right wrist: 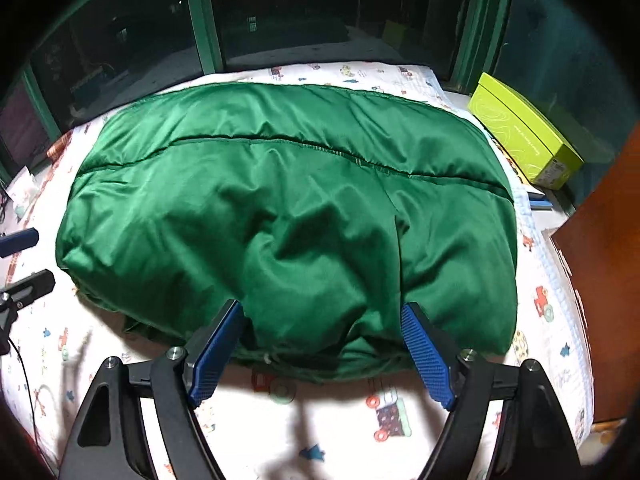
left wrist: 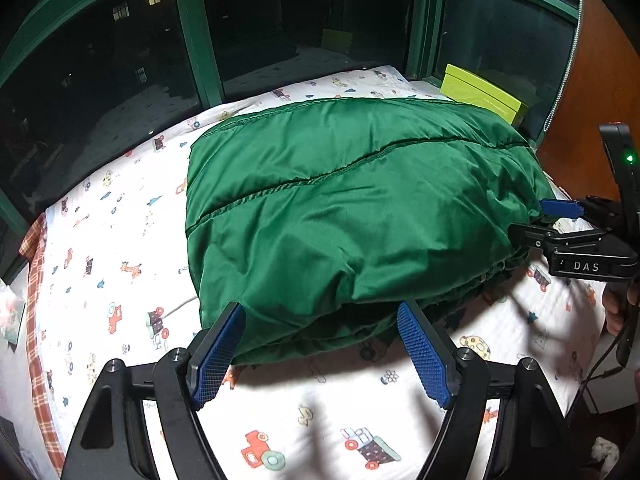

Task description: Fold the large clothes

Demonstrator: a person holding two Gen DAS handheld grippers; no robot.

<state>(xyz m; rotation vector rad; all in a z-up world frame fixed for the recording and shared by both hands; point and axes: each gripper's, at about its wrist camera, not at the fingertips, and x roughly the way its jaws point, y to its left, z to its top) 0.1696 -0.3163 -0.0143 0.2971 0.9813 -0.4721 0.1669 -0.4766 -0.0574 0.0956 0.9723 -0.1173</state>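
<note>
**Jacket folded on bed, both grippers spread at its near edge**

Green jacket (left wrist: 352, 208) lies folded mid-bedsheet (left wrist: 120, 264). Left gripper (left wrist: 320, 354) gapes wide at its near-left hem; right gripper (right wrist: 322, 354) gapes likewise at the near-right hem. Neither pinches cloth. Lime box (right wrist: 524, 132) sits far right.

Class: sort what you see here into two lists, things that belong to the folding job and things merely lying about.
Job: green padded garment; left gripper; right gripper, both open at its near edge.
Lying about: lime-green box; cartoon-print sheet.
</note>
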